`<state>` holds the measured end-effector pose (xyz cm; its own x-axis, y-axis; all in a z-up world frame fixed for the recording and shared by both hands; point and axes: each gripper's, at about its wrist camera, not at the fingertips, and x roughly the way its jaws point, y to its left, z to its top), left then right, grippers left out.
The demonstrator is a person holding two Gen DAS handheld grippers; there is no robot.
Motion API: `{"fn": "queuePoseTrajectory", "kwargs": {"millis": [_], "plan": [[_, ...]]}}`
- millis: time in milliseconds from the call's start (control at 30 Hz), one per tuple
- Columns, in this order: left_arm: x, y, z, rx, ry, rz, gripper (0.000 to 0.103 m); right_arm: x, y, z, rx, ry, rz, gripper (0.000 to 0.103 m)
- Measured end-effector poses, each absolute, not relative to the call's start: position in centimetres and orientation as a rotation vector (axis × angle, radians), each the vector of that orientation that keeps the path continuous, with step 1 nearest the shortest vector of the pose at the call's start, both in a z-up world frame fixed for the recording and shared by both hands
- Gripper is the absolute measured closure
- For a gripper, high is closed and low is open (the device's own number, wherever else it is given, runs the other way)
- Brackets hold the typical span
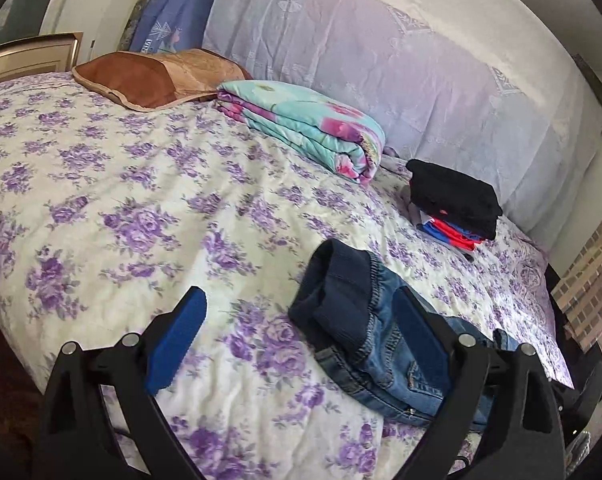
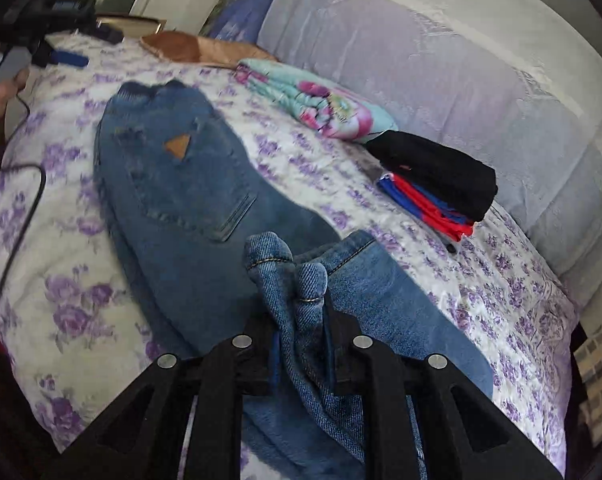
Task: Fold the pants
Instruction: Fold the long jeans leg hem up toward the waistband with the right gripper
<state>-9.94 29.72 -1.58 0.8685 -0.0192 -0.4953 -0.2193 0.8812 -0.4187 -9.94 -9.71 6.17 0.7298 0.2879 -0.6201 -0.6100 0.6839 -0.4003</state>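
Note:
Blue jeans (image 2: 181, 184) lie on the purple-flowered bedspread (image 2: 69, 292), back pocket and a brown triangular patch facing up. My right gripper (image 2: 301, 320) is shut on the bunched leg hems (image 2: 285, 268), holding them over the lower legs. In the left wrist view the jeans (image 1: 381, 352) show their dark ribbed waistband (image 1: 329, 280), which lies just ahead of the right blue pad (image 1: 417, 336). My left gripper (image 1: 297, 320) is open wide above the bedspread (image 1: 121, 200) with nothing between its pads. The right wrist view also catches the left gripper (image 2: 61, 56) at the far left, held by a hand (image 2: 1, 96).
A folded stack with a black garment (image 1: 453, 196) on top sits at the bed's far right. A folded turquoise floral quilt (image 1: 309, 128) and a brown pillow (image 1: 153, 80) lie along the back, against a pale covered bolster (image 1: 381, 52). A black cable (image 2: 29, 200) crosses the left edge.

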Motion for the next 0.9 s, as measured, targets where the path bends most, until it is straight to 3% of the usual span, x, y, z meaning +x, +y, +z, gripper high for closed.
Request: {"fn": "queuePoseTrajectory", "kwargs": {"millis": [167,267,367,433,500,667,833,900], "plan": [[-11.0,32.4,-1.8,-0.543,0.488,0.159,0.011,-10.7,-9.5,5.6,-0.689,0.599,0.546,0.086],[-11.0,32.4,-1.9,-0.548,0.496,0.156,0.011,-11.3,-9.0,5.2,-0.777,0.603,0.549,0.08],[-10.9,31.8,-1.8,-0.528,0.503,0.145,0.011,-11.4,-9.5,6.2,-0.755,0.635,0.583,0.067],[-10.7,31.4,-1.7,-0.513,0.505,0.14,0.011,-11.4,-10.7,7.7,-0.674,0.663,0.625,0.048],[-10.6,31.2,-1.8,-0.508,0.509,0.135,0.011,-11.1,-12.3,9.9,-0.522,0.681,0.692,0.042],[-9.9,30.4,-2.4,-0.519,0.535,0.106,0.011,-7.1,-14.1,12.5,-0.26,0.669,0.59,0.042],[-9.4,28.2,-2.0,-0.46,0.55,0.042,0.011,-2.4,-12.4,7.9,-0.318,0.831,0.505,0.043],[-9.3,27.4,-2.0,-0.439,0.556,0.023,0.011,-2.0,-12.5,5.8,-0.358,0.857,0.515,0.038]]}}
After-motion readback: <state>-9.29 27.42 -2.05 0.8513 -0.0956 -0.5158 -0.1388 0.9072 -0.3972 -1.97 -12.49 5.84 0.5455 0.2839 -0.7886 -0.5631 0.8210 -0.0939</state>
